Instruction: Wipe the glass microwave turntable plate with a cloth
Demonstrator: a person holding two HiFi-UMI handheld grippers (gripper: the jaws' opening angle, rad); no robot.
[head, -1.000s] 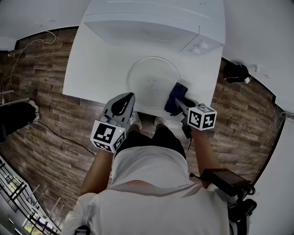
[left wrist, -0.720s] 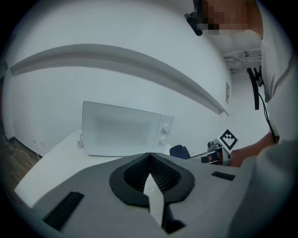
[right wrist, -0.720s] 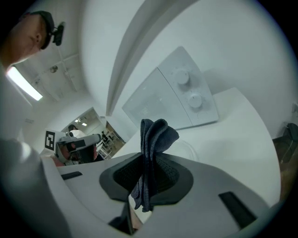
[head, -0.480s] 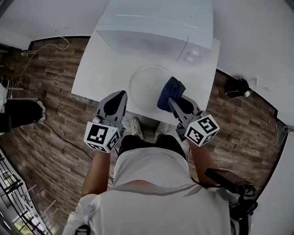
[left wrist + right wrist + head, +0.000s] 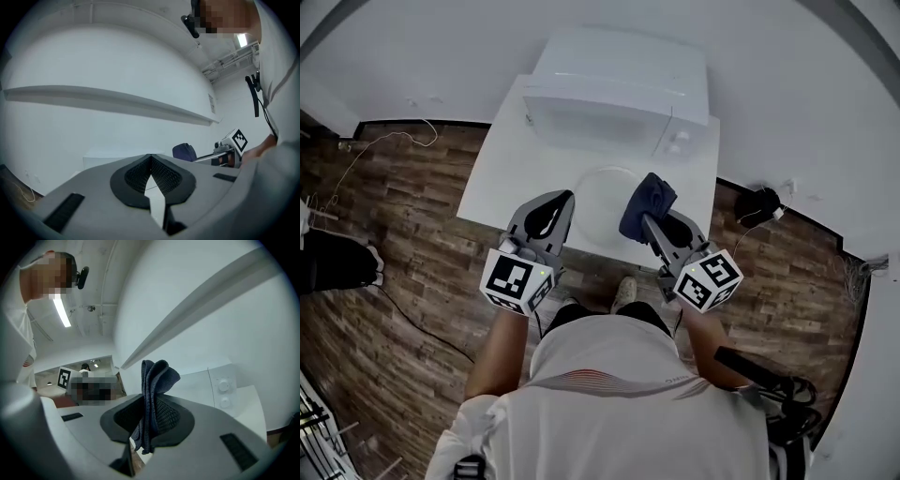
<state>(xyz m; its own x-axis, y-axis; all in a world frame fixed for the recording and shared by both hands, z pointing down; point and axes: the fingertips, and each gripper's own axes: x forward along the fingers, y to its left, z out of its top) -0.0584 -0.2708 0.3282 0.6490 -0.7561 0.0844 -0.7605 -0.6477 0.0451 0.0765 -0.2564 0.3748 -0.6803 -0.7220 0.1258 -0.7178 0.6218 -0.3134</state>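
The clear glass turntable plate (image 5: 598, 195) lies flat on the white table (image 5: 502, 178) in front of the microwave (image 5: 619, 94); both grippers cover its sides in the head view. My right gripper (image 5: 647, 219) is shut on a folded dark blue cloth (image 5: 649, 199), held over the plate's right edge. In the right gripper view the cloth (image 5: 157, 376) stands up between the pads of the right gripper (image 5: 150, 405). My left gripper (image 5: 562, 199) is shut and holds nothing, its pads meeting at the tip (image 5: 150, 156). From the left gripper view the cloth (image 5: 184, 151) shows to the right.
The microwave's two control knobs (image 5: 224, 393) face the right gripper. A wood-pattern floor (image 5: 403, 244) surrounds the table. A black cable (image 5: 422, 281) runs on the floor at left, and a dark object (image 5: 759, 202) sits by the wall at right.
Both grippers have risen and tilted upward. The cloth has lifted off the plate's right side. The head camera has drawn back, so the table looks smaller.
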